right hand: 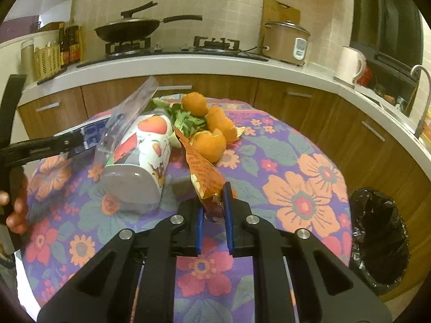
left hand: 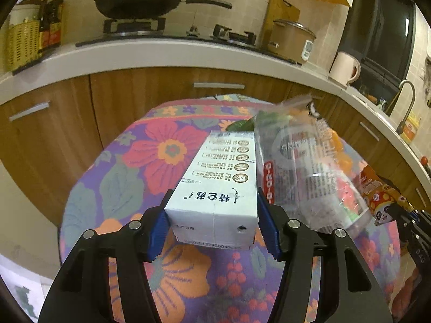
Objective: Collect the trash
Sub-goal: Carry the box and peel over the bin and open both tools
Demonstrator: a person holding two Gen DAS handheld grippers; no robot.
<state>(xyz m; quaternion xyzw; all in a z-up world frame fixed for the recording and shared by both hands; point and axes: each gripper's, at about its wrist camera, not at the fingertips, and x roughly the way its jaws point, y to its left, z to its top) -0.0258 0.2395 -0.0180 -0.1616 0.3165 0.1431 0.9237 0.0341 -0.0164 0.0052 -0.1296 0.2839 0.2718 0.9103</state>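
Observation:
In the left wrist view my left gripper [left hand: 214, 226] is shut on a pale blue milk carton [left hand: 223, 177], its blue pads pressing both sides, held above the flowered tablecloth [left hand: 150, 167]. To its right lies a clear zip bag [left hand: 304, 167] holding a printed cup. My right gripper [right hand: 214, 215] is shut on an orange snack wrapper [right hand: 203, 172], which stands up from the pads. Orange peels [right hand: 210, 126] and green leaves [right hand: 186, 119] lie beyond it. The cup in the zip bag [right hand: 140, 158] lies left of the wrapper. The wrapper [left hand: 382, 199] also shows at the left view's right edge.
A black-lined trash bin [right hand: 377, 242] stands at the table's right side. A hand [right hand: 16, 210] holds the left gripper's handle at the left edge. Behind the table run wooden cabinets [right hand: 269, 94] and a counter with a wok [right hand: 129, 28], rice cooker [right hand: 285, 41], kettle [right hand: 350, 64] and sink tap [right hand: 423, 102].

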